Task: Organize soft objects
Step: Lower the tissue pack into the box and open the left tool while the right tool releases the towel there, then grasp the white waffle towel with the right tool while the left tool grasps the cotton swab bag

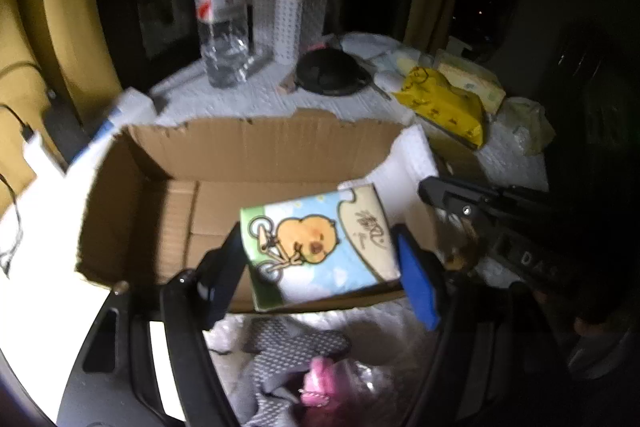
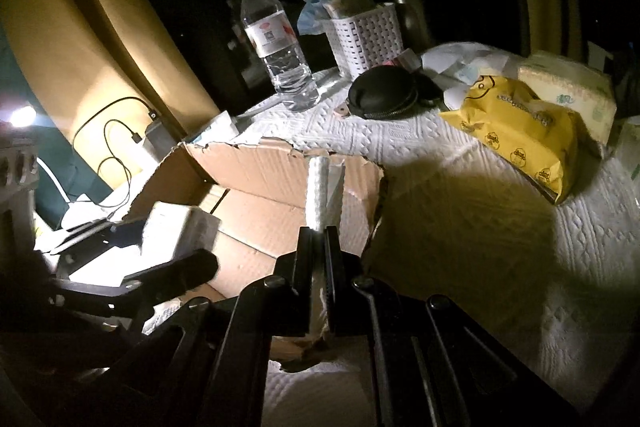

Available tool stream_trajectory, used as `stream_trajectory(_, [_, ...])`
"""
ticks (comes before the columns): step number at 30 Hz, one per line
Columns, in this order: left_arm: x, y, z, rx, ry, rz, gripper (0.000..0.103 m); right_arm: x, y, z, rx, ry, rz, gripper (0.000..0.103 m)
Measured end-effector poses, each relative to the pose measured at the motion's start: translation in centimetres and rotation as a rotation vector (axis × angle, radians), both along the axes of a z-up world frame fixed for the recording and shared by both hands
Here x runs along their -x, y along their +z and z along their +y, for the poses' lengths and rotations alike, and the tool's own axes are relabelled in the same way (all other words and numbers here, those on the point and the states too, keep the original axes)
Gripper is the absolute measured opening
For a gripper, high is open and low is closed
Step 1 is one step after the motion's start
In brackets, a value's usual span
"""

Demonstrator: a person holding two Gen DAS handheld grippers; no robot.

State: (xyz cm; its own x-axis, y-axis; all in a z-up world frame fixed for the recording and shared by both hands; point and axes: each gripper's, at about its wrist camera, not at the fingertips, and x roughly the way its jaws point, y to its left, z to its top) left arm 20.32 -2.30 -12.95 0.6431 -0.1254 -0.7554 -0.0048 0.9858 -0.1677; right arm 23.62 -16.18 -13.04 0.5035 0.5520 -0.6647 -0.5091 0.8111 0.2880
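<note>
1. Left gripper [image 1: 320,259] raised over the near edge of the cardboard box [image 1: 256,147], blue pads [image 1: 416,283] clamped on both sides of a tissue pack [image 1: 320,247]
2. Tissue pack tilted, printed with a yellow chick on a bicycle against blue and green, hanging above the open box interior
3. Right gripper [image 2: 319,255] level with the box's right wall, jaws pressed nearly together on a thin white quilted sheet [image 2: 320,191] standing up along that wall
4. Box open-topped with torn rims, resting on a white quilted tablecloth [image 2: 500,247]
5. Beyond the box: a yellow tissue pack [image 2: 520,131] touching a pale tissue pack [image 2: 568,91], a black round pouch [image 2: 384,93], a white basket [image 2: 364,41], a water bottle [image 2: 276,43]
6. Below the left gripper, grey dotted fabric [image 1: 288,347] with something pink [image 1: 320,383], blurred
</note>
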Motion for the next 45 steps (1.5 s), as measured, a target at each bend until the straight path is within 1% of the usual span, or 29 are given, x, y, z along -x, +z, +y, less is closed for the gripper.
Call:
stream_trajectory(3, [-0.2, -0.3, -0.2, 0.005, 0.002, 0.010, 0.072, 0.1, 0.2, 0.0, 0.002, 0.005, -0.004, 0.008])
stream_trajectory(4, [-0.2, -0.3, -0.3, 0.004, 0.001, 0.009, 0.073, 0.2, 0.3, -0.1, 0.002, 0.003, -0.007, 0.013])
stream_trajectory(5, [-0.1, -0.2, -0.3, 0.002, 0.001, 0.006, 0.077, 0.2, 0.4, -0.2, 0.001, -0.002, -0.011, 0.018])
stream_trajectory(8, [0.3, 0.3, -0.4, -0.001, 0.003, -0.014, 0.090, 0.4, 0.8, -0.5, -0.004, -0.006, -0.019, 0.022])
stream_trajectory(10, [0.7, 0.7, -0.3, -0.010, 0.010, -0.021, 0.091, 0.7, 1.2, -0.6, 0.001, -0.014, -0.030, 0.028])
stream_trajectory(11, [1.0, 1.0, -0.3, -0.011, 0.014, -0.026, 0.091, 0.9, 1.4, -0.7, 0.002, -0.016, -0.034, 0.028])
stream_trajectory(17, [2.8, 2.4, 0.1, -0.010, 0.026, -0.050, 0.091, 2.2, 2.2, -1.2, 0.018, -0.040, -0.046, 0.030])
stream_trajectory(27, [6.6, 4.3, 0.7, -0.016, 0.042, -0.091, 0.091, 5.7, 4.0, -1.8, 0.025, -0.051, -0.072, 0.032])
stream_trajectory(30, [7.7, 4.7, 0.8, -0.013, 0.044, -0.101, 0.091, 7.0, 4.5, -1.9, 0.024, -0.051, -0.082, 0.038])
stream_trajectory(36, [9.8, 4.6, 1.0, -0.004, 0.052, -0.101, 0.091, 8.7, 4.5, -2.1, 0.031, -0.058, -0.080, 0.042])
stream_trajectory(45, [12.0, 3.0, 1.4, 0.003, 0.066, -0.074, 0.091, 10.1, 3.2, -2.7, 0.040, -0.076, -0.048, 0.047])
